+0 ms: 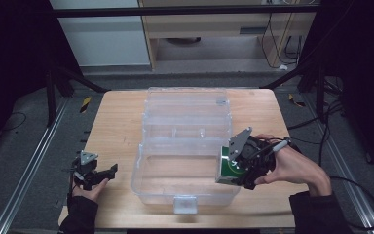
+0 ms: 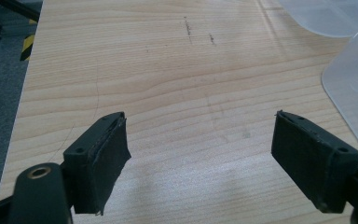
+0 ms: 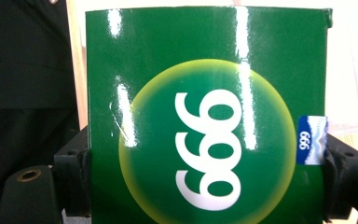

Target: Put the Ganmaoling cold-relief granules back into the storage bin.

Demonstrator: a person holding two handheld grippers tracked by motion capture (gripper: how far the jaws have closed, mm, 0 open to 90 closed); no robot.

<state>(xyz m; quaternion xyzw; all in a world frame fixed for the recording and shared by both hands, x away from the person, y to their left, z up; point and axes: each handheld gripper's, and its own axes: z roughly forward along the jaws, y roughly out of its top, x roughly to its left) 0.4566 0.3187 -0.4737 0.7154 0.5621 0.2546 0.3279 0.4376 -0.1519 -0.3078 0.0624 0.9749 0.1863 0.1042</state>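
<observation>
Right gripper (image 1: pixel 233 176) is pinching a green "999" box (image 1: pixel 225 166) right at the clear plastic bin's (image 1: pixel 185 197) right wall. Left gripper (image 1: pixel 99 175) sits spread wide over the wooden table (image 1: pixel 117 122). I'd guess it clears the rim first, then goes down flat

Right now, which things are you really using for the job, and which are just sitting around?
In use:
- green box, clamped in the right hand-held gripper
- clear plastic case, lid open, beside that box
- left hand-held gripper, open, nothing in it

Just around:
- wooden table
- cables on the floor
</observation>
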